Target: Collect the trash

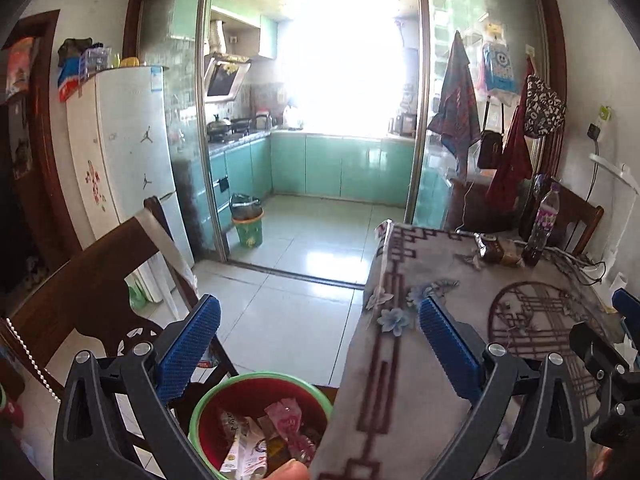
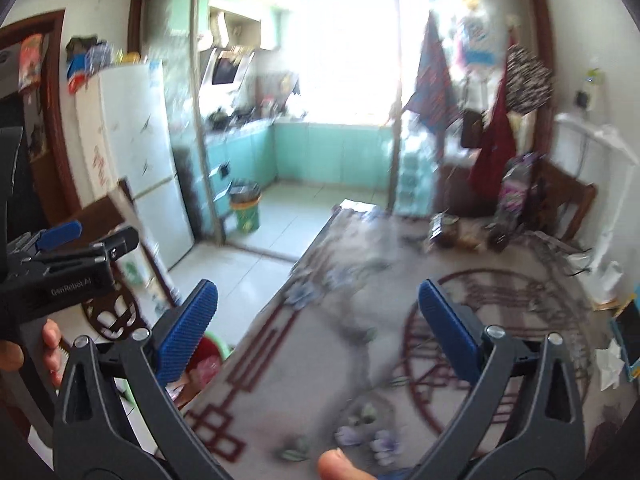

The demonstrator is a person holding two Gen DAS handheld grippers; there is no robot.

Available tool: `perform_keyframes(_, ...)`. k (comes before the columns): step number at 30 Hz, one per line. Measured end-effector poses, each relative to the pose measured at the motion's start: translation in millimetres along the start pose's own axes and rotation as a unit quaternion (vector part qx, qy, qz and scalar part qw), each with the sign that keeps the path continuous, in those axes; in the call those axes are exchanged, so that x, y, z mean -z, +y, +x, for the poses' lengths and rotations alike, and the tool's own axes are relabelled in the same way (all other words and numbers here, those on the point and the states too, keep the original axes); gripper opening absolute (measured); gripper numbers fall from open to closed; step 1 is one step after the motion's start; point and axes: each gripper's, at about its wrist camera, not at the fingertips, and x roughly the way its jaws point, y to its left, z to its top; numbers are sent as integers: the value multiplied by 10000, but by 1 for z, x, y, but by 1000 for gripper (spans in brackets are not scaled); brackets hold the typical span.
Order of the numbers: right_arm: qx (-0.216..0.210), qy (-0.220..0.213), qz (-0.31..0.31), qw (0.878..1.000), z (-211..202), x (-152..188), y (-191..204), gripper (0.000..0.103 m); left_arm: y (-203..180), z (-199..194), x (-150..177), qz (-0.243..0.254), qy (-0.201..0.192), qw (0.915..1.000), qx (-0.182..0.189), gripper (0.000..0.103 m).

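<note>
Blur smears most of the right wrist view, so the far end of the bench, covered in a grey cloth with dark red fretwork and blue flowers, reads only as streaks there. The left gripper stands wide, nothing between its blue ribbed pads; it hangs above the bench edge and the floor beside it. The right gripper is equally wide and empty, over the cloth.

Below the left gripper sits the red bin with a green rim, cut off by the lower edge and partly hidden behind the gripper's black arm and the hanging cloth. Crumpled wrappers, pink and white, lie inside it; their print is too small to read. In the right wrist view only a sliver of the bin shows past the left pad.

A dark plastic bottle with a purple label stands at the bench's far end, near a brown packet that is hard to identify. A fingertip intrudes at the bottom of each view.
</note>
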Motion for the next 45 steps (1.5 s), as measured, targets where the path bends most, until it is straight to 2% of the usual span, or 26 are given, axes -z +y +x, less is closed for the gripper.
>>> perform_keyframes(2, 305, -440, -24, 9986, -23, 1, -23, 99, -21, -15, -4, -141, -33, 9997, 200, 95)
perform_keyframes(5, 378, -264, -44, 9989, -33, 2, -49, 99, -49, -26, -9, -413, 178, 9978, 480, 95)
perform_keyframes(6, 391, -133, -27, 9991, -35, 2, -62, 99, -58, -30, -11, -455, 172, 9978, 456, 95)
perform_keyframes(9, 477, -158, 7, 9987, -48, 8, -81, 99, -74, -44, -9, -437, 136, 9981, 407, 95)
perform_keyframes(14, 359, -82, 58, 9993, -63, 14, -106, 99, -93, -64, -3, -355, 125, 9990, 221, 95)
perform_keyframes(25, 210, -84, 251, 9994, -85, 21, -126, 99, -119, -86, 6, -109, 234, 9997, -46, 95)
perform_keyframes(45, 241, -53, 294, 9993, -91, 19, -141, 99, -134, -96, 4, -101, 240, 9996, -56, 95)
